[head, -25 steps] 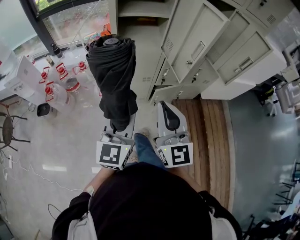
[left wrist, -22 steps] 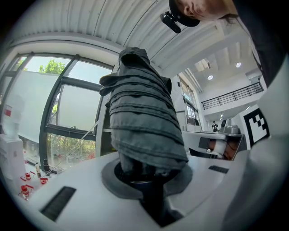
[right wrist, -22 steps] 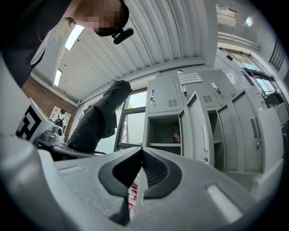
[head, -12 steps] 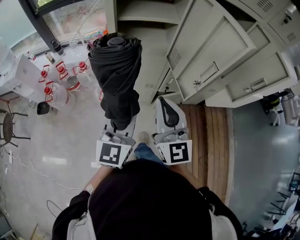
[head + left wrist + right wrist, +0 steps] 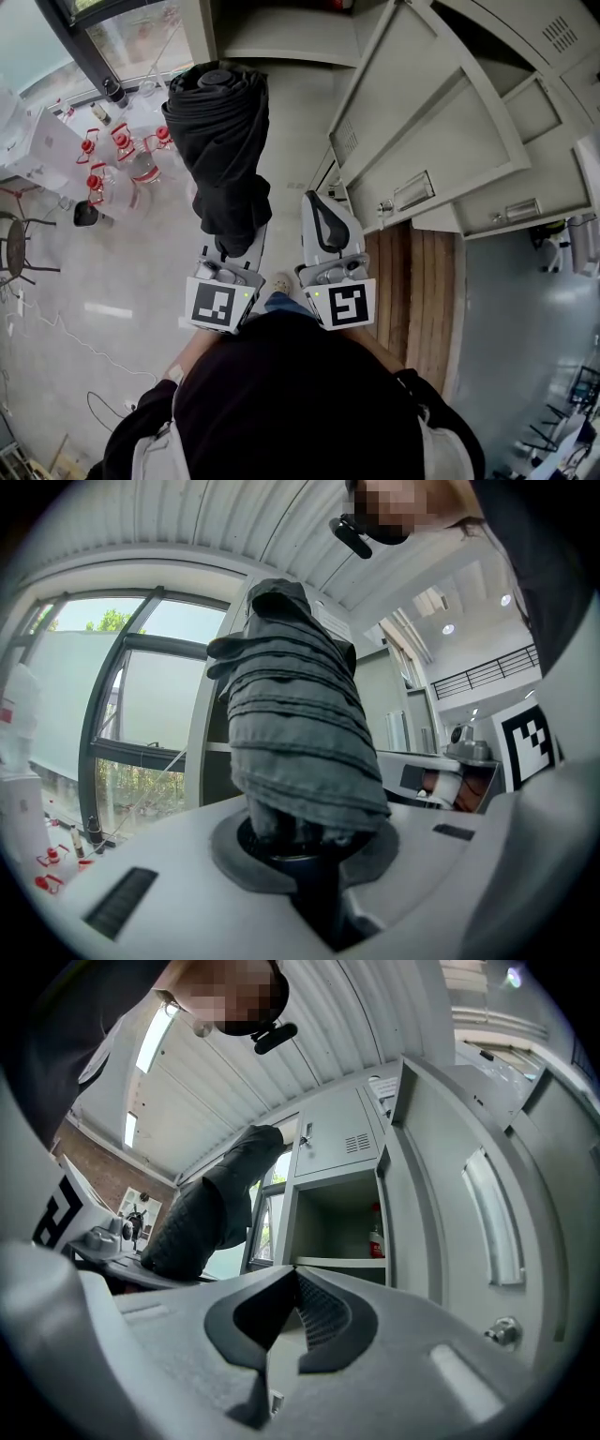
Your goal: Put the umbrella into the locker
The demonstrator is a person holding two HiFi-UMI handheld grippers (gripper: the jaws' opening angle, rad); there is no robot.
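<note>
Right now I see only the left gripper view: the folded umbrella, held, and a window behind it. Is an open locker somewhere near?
Observer: Yes. The right gripper view shows an open locker compartment ahead, its door swung to the right.
Operator: Good. The umbrella blocks my view. Is the right gripper busy?
Observer: No. Its fingers are closed tip to tip, with nothing between them.
</note>
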